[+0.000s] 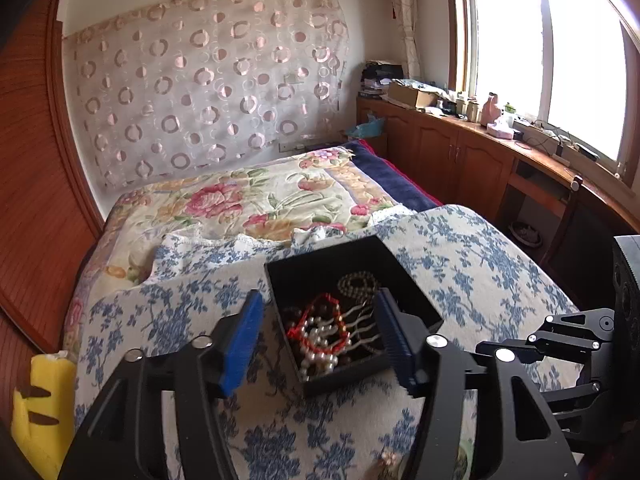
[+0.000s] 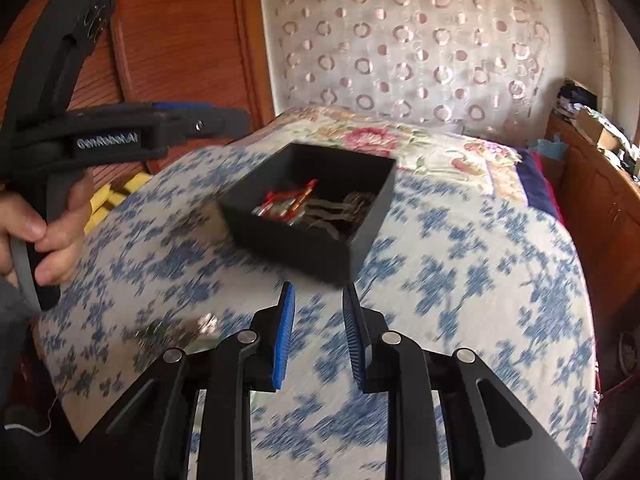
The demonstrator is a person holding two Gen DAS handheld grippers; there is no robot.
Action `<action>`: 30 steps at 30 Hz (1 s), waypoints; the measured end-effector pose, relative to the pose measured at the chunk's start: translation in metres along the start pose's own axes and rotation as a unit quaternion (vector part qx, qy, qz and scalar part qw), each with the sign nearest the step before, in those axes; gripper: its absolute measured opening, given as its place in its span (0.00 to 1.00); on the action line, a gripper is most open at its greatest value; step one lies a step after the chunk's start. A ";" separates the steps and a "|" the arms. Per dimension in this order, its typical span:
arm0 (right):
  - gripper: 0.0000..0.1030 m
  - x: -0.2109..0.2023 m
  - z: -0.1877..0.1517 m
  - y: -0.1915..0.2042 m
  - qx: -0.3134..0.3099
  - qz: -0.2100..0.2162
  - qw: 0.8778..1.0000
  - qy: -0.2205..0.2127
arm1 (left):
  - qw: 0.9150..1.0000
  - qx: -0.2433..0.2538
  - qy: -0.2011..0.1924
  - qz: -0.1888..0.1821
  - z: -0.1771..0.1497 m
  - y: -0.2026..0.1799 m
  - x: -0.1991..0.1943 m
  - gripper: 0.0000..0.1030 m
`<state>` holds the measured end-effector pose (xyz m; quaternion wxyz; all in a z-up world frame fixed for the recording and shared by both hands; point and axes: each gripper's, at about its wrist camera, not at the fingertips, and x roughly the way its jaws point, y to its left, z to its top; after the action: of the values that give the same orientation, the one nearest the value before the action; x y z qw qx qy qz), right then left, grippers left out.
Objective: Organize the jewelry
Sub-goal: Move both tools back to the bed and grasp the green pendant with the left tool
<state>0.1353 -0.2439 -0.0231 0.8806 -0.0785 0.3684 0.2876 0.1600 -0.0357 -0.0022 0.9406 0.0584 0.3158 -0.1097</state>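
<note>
Bed (image 1: 460, 248) with blue-floral cover: your box (image 1: 320, 258) at 12 o'clock already holds beads (image 1: 320, 340), left gripper (image 1: 316, 344) open over it, right gripper (image 2: 318, 334) part-open, empty; a trinket (image 2: 208, 322) at 9 o'clock looks left.

A bed (image 1: 460, 248) covered with a blue-flowered white cloth (image 1: 192, 304) carries an open black box (image 1: 404, 280) holding a heap of jewelry (image 1: 324, 336). Farther back lies a floral quilt (image 1: 256, 196), with a dark blue blanket (image 1: 384, 172) along its window side.

A home bedroom: floral-quilted bed (image 1: 256, 200), wooden cabinets (image 1: 452, 152), curtained window (image 1: 540, 52).
</note>
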 end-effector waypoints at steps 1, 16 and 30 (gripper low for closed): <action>0.26 0.001 -0.003 0.003 -0.002 0.004 1.000 0.004 | 1.000 -0.001 0.001 0.001 -0.006 0.002 -0.003 0.62; 0.17 0.007 -0.039 0.032 -0.031 0.036 0.997 0.053 | 0.998 0.002 0.062 -0.018 -0.087 0.019 -0.015 0.84; 0.13 0.019 -0.042 0.030 -0.030 0.009 0.997 0.069 | 0.991 0.013 0.132 -0.020 -0.126 0.025 0.008 0.86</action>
<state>0.1031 -0.2252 -0.0640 0.8477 -0.1211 0.4203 0.3002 0.0987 0.0103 -0.1060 0.8876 0.0785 0.4367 -0.1235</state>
